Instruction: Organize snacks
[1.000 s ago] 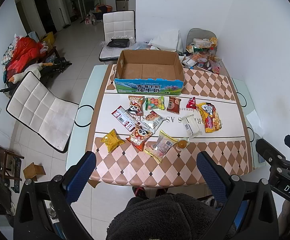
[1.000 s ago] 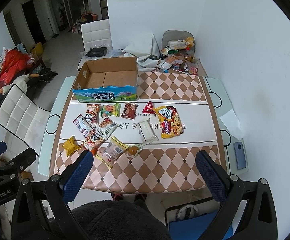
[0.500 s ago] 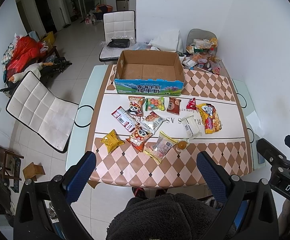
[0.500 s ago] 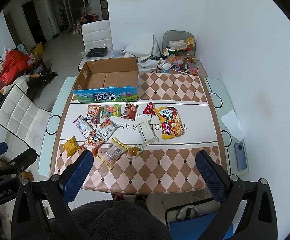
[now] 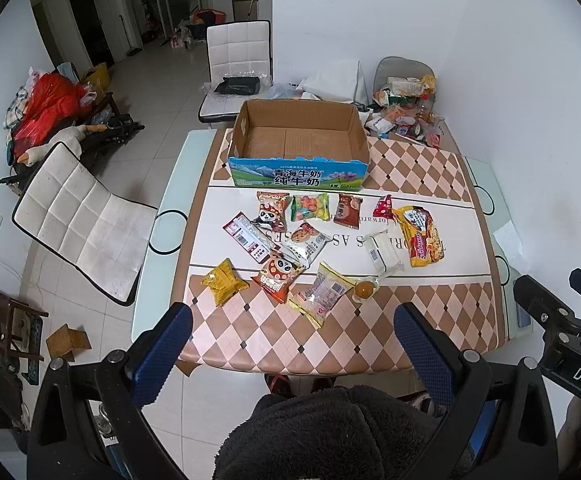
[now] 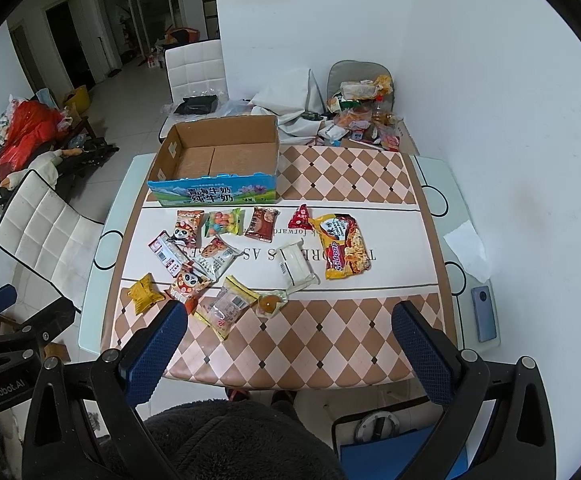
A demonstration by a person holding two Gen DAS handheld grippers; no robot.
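My left gripper [image 5: 292, 344] hangs high above the near edge of the tabletop [image 5: 410, 328], jaws spread wide and holding nothing; my right gripper [image 6: 290, 342] does the same beside it. Below them, assorted crinkly snack packets [image 5: 310, 240] lie scattered across the tabletop's checkered cloth, a small yellow foil pouch [image 5: 222, 282] nearest the left edge. Beyond the packets sits an open brown cardboard box with a blue printed front [image 5: 298, 174], nothing inside it.
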